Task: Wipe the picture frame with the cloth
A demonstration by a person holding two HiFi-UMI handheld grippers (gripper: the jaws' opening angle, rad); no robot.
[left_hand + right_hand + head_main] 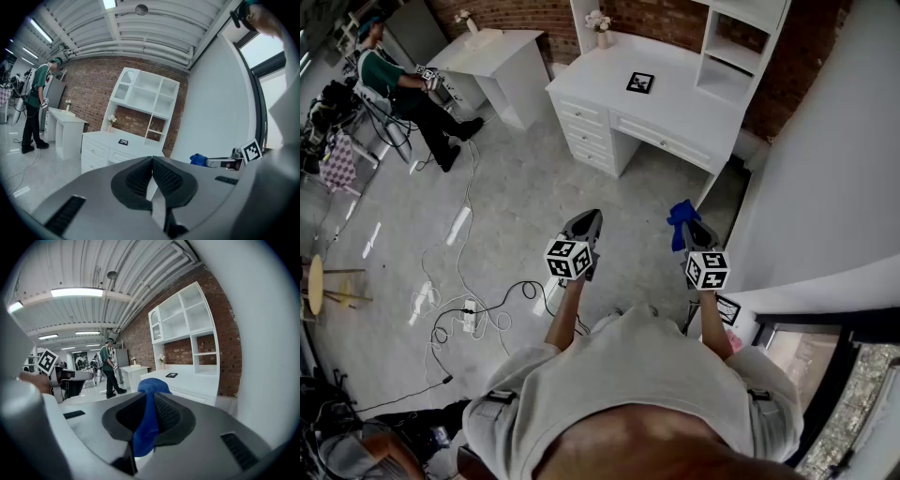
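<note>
Cloth [144, 427] clamped in right claw [150, 398] | left claw [152, 165] closed, empty | frame [639, 82] on desk [598, 77], distant

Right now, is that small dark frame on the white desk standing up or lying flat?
Lying flat: in the head view the picture frame rests face-up on the desk.
</note>
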